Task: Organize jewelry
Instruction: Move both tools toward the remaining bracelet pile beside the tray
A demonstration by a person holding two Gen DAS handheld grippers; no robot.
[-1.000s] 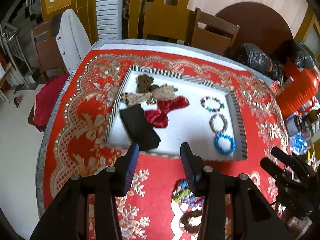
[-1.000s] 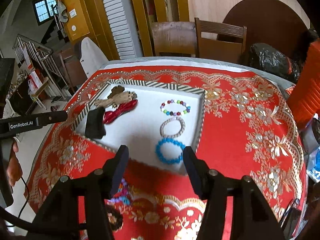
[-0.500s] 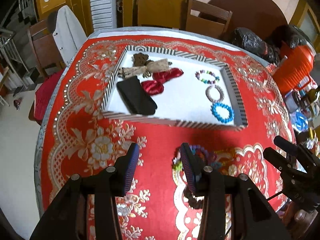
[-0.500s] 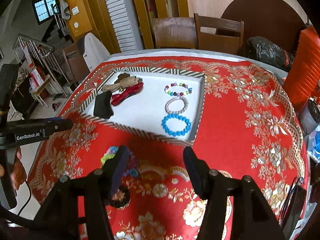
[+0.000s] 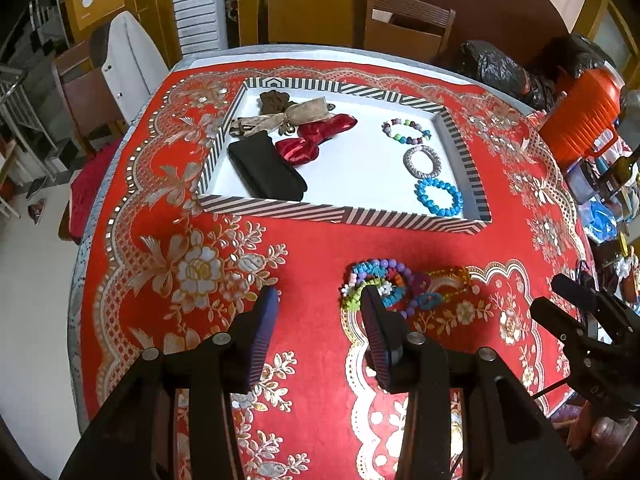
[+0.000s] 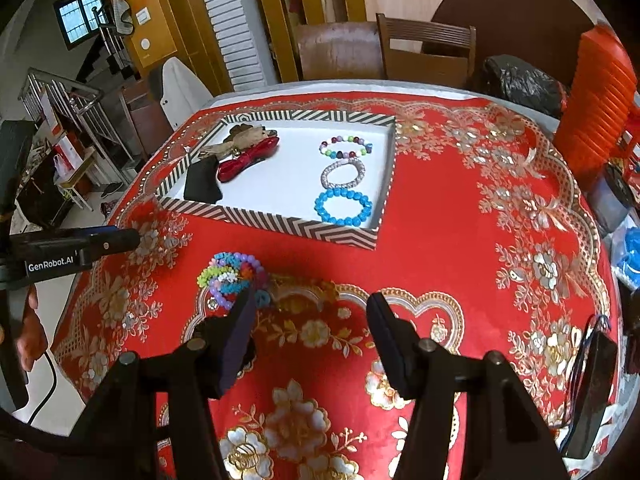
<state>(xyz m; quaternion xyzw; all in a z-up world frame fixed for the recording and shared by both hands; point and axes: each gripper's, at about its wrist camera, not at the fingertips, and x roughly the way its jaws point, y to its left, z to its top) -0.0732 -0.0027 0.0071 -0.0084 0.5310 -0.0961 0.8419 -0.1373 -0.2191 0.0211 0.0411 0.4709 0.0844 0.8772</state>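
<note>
Both claws — left claw (image 5: 318,312), right claw (image 6: 310,312) — agape, empty, tilted down over the worktop (image 6: 432,216) beside the bracelet pile (image 5: 394,286).

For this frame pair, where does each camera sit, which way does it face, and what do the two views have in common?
Left wrist: on the left gripper, looking forward and down over the red tablecloth at the striped tray; its own open fingers show, the right gripper at the right edge.
Right wrist: on the right gripper, facing the same tray; own open fingers show, the left gripper and a hand at left.
Shared: tray, blue bracelet, loose bracelet pile.
</note>
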